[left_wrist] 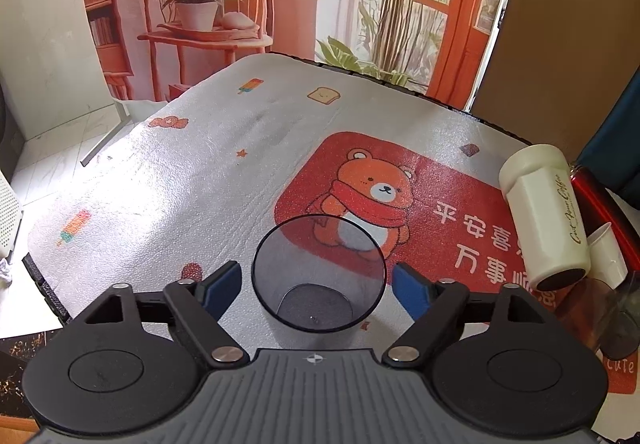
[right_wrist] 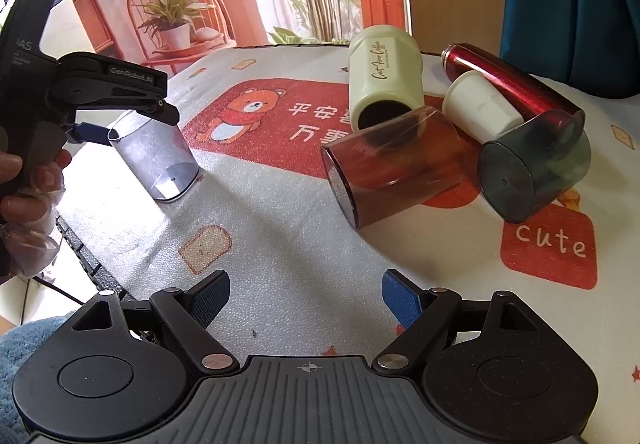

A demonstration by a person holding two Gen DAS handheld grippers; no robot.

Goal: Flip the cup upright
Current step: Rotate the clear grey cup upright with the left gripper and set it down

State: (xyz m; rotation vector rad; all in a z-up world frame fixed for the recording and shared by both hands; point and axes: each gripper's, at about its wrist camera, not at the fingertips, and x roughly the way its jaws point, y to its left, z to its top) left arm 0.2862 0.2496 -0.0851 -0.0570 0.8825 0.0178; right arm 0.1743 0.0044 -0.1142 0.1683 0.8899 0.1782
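A clear grey plastic cup (left_wrist: pixel 319 276) stands upright on the printed table mat, its open rim facing up. It also shows in the right wrist view (right_wrist: pixel 154 158). My left gripper (left_wrist: pixel 318 284) is open, with a blue finger on each side of the cup and a gap to each. In the right wrist view the left gripper (right_wrist: pixel 120 116) hovers at the cup's rim. My right gripper (right_wrist: pixel 306 300) is open and empty above bare mat near the front edge.
Several cups and bottles lie on their sides at the right: a brown clear cup (right_wrist: pixel 396 168), a dark grey cup (right_wrist: pixel 532 168), a cream tumbler (right_wrist: pixel 384 78), a small white cup (right_wrist: pixel 480 106) and a red bottle (right_wrist: pixel 508 80). A cardboard box (left_wrist: pixel 560 24) stands behind.
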